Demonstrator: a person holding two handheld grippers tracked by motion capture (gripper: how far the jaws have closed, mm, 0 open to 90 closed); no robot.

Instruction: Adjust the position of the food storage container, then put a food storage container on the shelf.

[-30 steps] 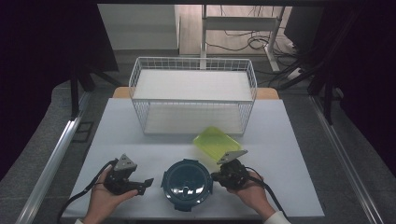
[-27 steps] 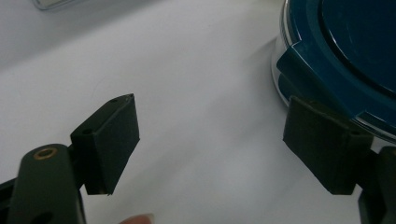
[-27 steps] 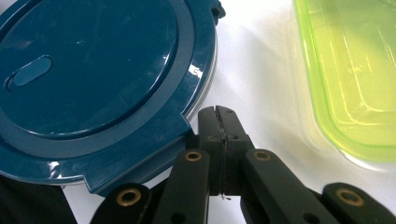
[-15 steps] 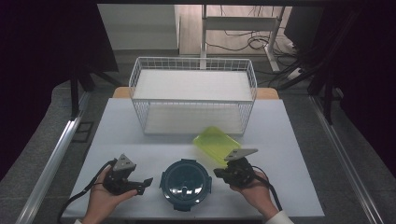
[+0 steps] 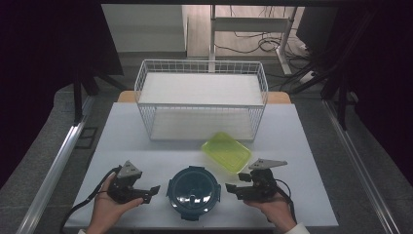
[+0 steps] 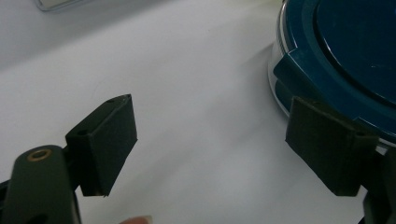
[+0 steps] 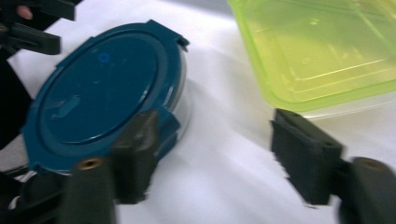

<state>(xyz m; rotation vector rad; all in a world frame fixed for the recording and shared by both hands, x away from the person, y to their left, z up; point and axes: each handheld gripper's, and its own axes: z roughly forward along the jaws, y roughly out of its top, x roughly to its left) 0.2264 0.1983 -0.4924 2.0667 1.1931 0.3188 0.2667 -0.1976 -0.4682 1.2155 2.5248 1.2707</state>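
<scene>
**Round container flanked by two spread grippers**

On the white surface (image 5: 146,146), before the wire basket (image 5: 202,100), the blue-lidded round container (image 5: 193,191) sits beside a green container (image 5: 226,151). The left gripper (image 5: 155,189) and right gripper (image 5: 230,187) flank it; the right's jaws have just been opening with nothing between them, and both pairs are spread.

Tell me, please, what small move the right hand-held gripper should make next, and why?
Probably ease the right hand-held gripper toward the round container and close on its lid tab. Its jaws have just been opening, nothing lies between them, and the tab sits by one jaw.
</scene>
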